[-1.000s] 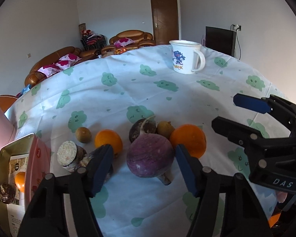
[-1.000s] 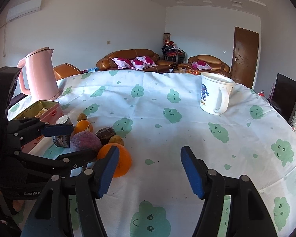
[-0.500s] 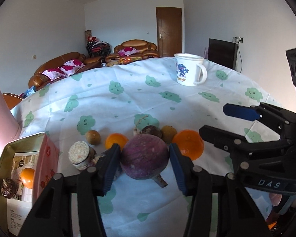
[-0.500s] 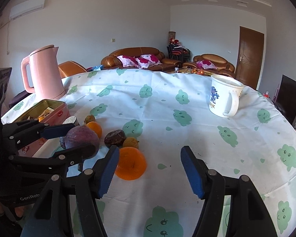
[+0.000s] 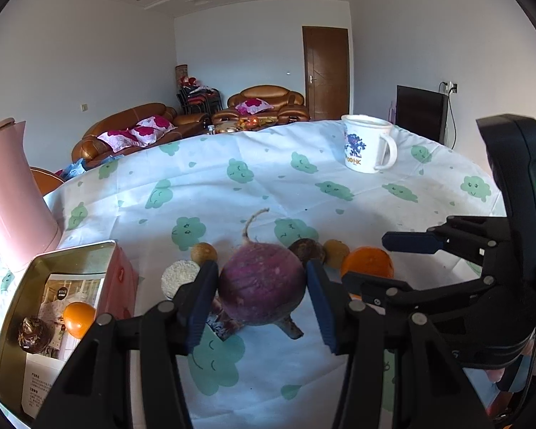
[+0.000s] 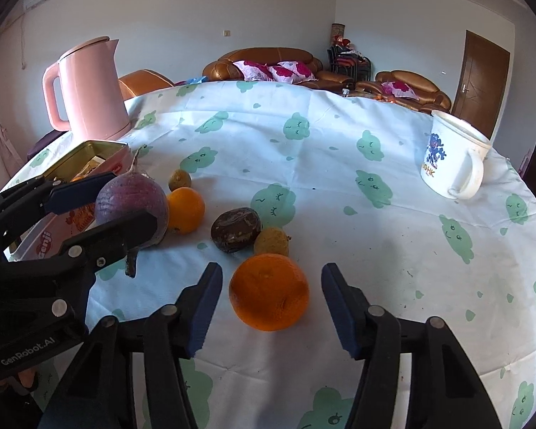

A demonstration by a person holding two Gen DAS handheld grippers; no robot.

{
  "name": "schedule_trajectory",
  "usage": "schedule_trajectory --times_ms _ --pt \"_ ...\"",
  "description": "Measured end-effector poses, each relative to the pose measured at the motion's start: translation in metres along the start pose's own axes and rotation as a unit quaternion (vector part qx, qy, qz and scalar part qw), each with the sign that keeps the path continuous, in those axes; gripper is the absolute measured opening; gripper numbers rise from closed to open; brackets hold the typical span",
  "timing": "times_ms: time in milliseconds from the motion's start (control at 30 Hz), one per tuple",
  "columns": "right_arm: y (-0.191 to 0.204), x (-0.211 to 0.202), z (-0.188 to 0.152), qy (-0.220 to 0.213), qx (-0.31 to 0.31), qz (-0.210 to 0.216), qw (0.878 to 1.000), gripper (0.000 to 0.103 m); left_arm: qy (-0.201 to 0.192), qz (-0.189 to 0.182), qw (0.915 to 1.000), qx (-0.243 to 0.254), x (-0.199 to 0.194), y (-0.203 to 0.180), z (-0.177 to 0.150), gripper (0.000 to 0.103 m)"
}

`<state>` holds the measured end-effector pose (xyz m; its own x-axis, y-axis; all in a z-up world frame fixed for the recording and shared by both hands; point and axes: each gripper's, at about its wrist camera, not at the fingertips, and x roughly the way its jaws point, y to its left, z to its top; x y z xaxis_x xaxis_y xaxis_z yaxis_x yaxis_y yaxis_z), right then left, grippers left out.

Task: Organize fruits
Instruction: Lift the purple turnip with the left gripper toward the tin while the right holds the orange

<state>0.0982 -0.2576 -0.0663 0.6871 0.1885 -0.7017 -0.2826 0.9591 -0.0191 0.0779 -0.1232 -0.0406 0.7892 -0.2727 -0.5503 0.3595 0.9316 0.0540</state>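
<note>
Blue-padded, the left gripper clamps a purple turnip and holds it clear of the tablecloth, beside the open tin. The right gripper stands wide, its pads on either side of a large orange that rests on the cloth, not yet gripped. One small orange and a dark brown fruit already lie in the tin. Left out are another orange, a dark round fruit and two small tan ones, so the sorting looks well short of half done.
</note>
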Motion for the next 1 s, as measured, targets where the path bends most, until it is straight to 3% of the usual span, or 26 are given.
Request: schedule_trajectory --times_ms 100,333,1000 --pt "0.002 0.007 0.0 0.018 -0.005 0.001 1.0 0.051 -0.003 0.002 1.0 -0.003 -0.002 0.002 0.0 0.053" --pt "0.003 0.003 0.0 0.011 -0.009 0.008 1.0 0.049 -0.013 -0.001 0.9998 -0.012 -0.006 0.004 -0.001 0.053" --pt "0.008 -0.031 -0.003 -0.083 -0.022 0.006 0.996 0.049 -0.04 0.013 0.9991 -0.011 -0.016 0.002 -0.001 0.053"
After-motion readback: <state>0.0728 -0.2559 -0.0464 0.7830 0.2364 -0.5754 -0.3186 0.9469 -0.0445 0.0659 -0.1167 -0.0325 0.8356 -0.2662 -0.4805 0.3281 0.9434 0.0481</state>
